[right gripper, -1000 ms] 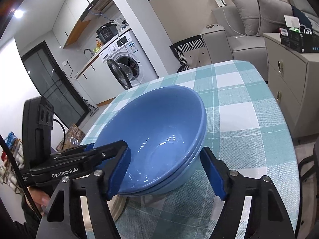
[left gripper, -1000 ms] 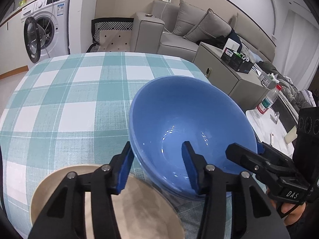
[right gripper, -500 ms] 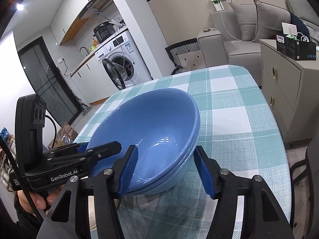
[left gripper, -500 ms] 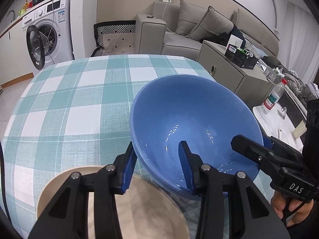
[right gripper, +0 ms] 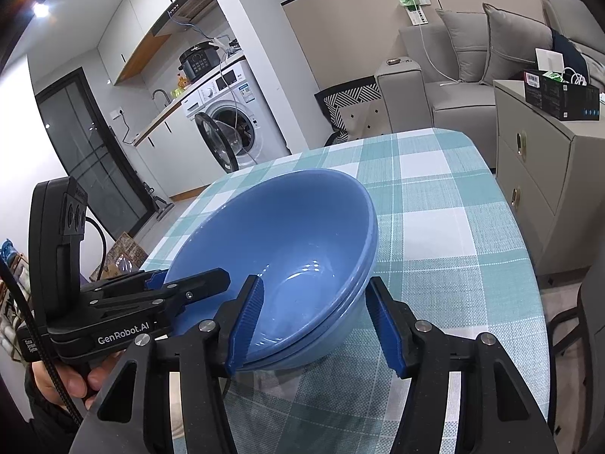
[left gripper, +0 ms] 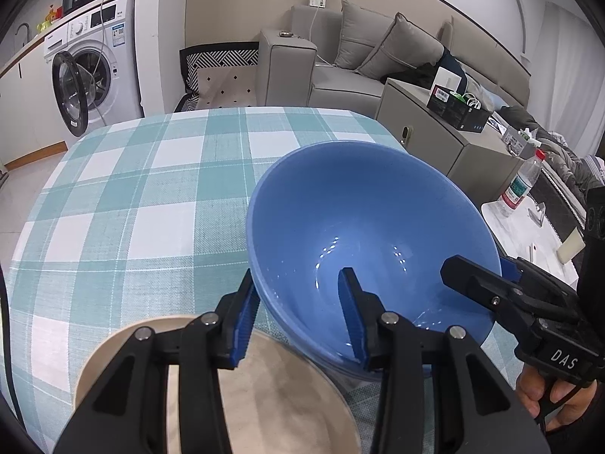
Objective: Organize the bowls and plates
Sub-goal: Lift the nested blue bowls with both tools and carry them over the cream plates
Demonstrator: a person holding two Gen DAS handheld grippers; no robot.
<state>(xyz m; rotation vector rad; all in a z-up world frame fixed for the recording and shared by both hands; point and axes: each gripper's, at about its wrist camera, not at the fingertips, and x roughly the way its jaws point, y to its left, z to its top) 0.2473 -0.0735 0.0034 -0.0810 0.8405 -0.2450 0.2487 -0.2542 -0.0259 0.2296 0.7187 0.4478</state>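
Blue stacked bowls [left gripper: 363,234] — rim straddled by left gripper [left gripper: 302,314] and right gripper [right gripper: 314,317], both spread.

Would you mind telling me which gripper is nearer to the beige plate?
Left. The left gripper sits directly above the beige plate while straddling the near rim of the blue bowls. The right gripper straddles the bowls' opposite rim, farther from the plate.

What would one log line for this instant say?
left gripper: jaws open astride blue bowls rim | right gripper: jaws open astride rim | beige plate: nearby
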